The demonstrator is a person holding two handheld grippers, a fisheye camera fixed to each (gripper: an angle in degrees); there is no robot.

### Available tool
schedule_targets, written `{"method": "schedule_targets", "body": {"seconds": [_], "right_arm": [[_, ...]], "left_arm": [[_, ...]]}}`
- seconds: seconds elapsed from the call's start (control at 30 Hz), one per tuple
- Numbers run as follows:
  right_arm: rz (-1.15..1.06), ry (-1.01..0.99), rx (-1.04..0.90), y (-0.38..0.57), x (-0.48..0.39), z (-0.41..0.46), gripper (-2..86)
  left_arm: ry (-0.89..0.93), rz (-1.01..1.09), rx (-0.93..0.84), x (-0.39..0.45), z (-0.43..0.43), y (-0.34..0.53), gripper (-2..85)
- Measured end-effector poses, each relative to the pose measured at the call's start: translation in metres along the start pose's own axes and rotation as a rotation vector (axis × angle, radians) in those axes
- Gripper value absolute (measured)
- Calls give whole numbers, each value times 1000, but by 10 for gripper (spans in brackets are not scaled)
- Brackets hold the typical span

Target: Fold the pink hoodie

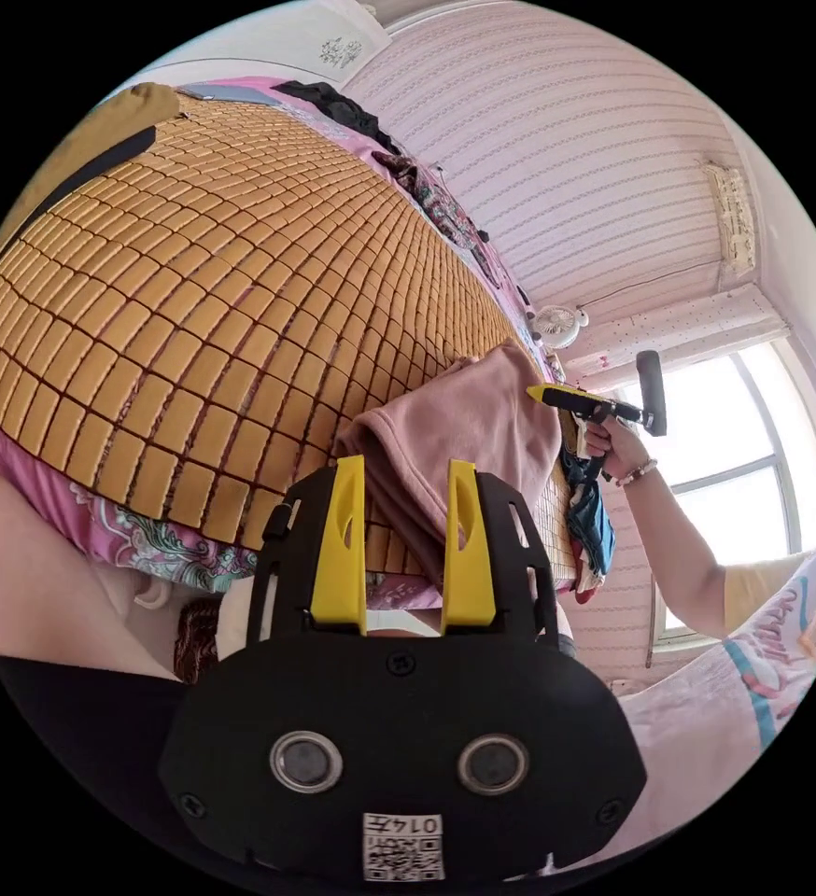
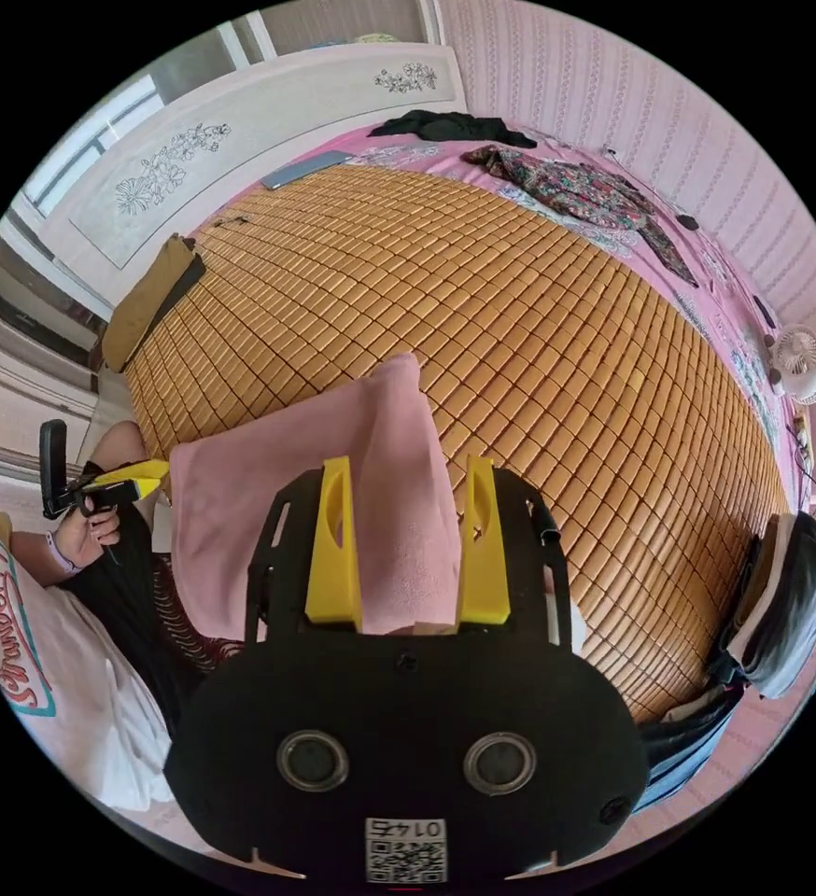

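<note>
Bamboo mat covers the bed under pink-striped walls.

Left gripper view: looked low and close from the near edge of the bamboo mat, across it toward a window. Right gripper view: looked down from higher over the mat, toward a headboard. Shared: mat, pink hoodie.
</note>
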State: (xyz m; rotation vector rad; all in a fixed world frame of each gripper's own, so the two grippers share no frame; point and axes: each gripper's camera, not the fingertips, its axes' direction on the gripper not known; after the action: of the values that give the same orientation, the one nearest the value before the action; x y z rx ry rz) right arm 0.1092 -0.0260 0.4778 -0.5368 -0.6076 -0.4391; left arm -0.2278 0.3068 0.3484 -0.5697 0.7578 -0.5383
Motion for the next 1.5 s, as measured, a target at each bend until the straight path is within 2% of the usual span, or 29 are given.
{"method": "schedule_targets", "body": {"seconds": [0.07, 0.13, 0.27, 0.37, 0.47, 0.53, 0.67, 0.83, 0.97, 1.17, 1.33, 1.4, 1.5], "right_arm": [[6, -70, -89, -15, 11, 25, 162], [33, -220, -155, -28, 22, 52, 142], [6, -281, -142, -30, 28, 57, 122], [-3, -293, -84, -18, 24, 54, 93], [-19, -199, -2, 5, -1, 40, 82], [-43, -121, 110, 32, -26, 19, 79], [-42, -134, 311, 80, -50, -24, 79], [-60, -110, 444, 121, -89, -69, 78], [-123, -165, 485, 114, -118, -81, 76], [-338, -299, 510, 35, -204, -79, 75], [-602, -397, 526, -89, -313, -90, 76], [-653, -408, 510, -143, -351, -94, 80], [-586, -422, 356, -250, -404, -75, 103]], "left_arm": [[-106, 37, -40, 7, 13, 8, 142], [-124, 52, -40, 9, 14, 13, 143], [-132, 44, -15, 8, 11, 27, 141], [-124, 23, -15, 7, 7, 33, 135], [-86, 4, -70, 0, 7, 37, 103], [-82, 63, -85, -2, 7, 41, 82], [-59, 138, -114, 1, -10, 46, 47], [-75, 320, 19, 24, -73, 69, 43], [-58, 333, 171, 16, -150, 94, 42], [-209, 240, 411, -19, -254, 136, 42], [-381, 148, 611, -53, -331, 145, 41], [-457, 122, 642, -65, -359, 132, 42], [-545, 25, 605, -108, -390, 90, 50]]}}
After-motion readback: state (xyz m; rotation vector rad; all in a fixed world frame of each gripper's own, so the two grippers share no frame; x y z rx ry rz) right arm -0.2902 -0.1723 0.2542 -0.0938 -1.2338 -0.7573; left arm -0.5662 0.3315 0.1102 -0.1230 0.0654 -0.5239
